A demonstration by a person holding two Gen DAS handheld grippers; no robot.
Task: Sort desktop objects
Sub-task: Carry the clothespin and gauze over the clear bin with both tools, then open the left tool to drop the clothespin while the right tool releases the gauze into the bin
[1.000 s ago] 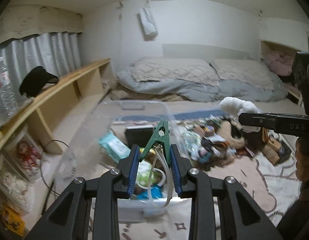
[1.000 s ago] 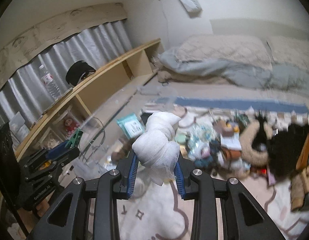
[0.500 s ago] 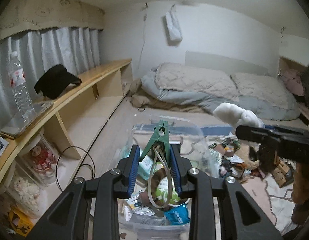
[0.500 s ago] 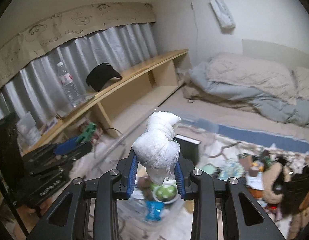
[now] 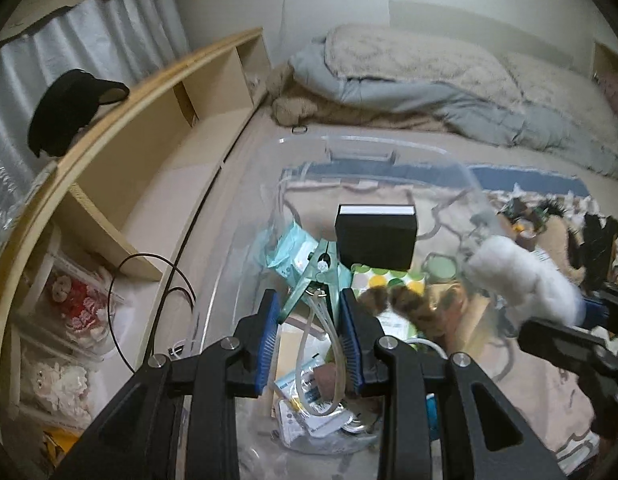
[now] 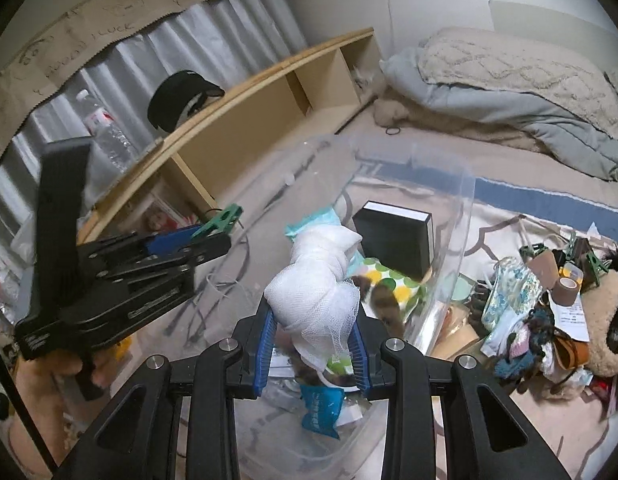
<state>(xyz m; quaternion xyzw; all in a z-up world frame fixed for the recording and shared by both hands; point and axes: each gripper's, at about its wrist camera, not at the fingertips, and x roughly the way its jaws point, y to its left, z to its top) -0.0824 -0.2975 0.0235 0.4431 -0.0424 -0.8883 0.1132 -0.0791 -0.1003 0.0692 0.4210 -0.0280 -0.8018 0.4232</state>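
— Here, what does your left gripper [image 5: 311, 330] carry?

— A green clothespin [image 5: 321, 276] with a clear tube loop [image 5: 323, 364] hanging from it, your blue pads clamped narrowly on its handles, above the clear plastic bin [image 5: 373, 146].

— And your right gripper [image 6: 313, 334]?

— Its jaws squeeze a white gauze bundle [image 6: 319, 284], poised over the same bin, where a black box [image 6: 397, 240], a teal packet [image 6: 317, 218] and a dotted pouch [image 6: 389, 280] already lie. Beside the bin, a heap of clutter [image 6: 541, 304] covers the rug.
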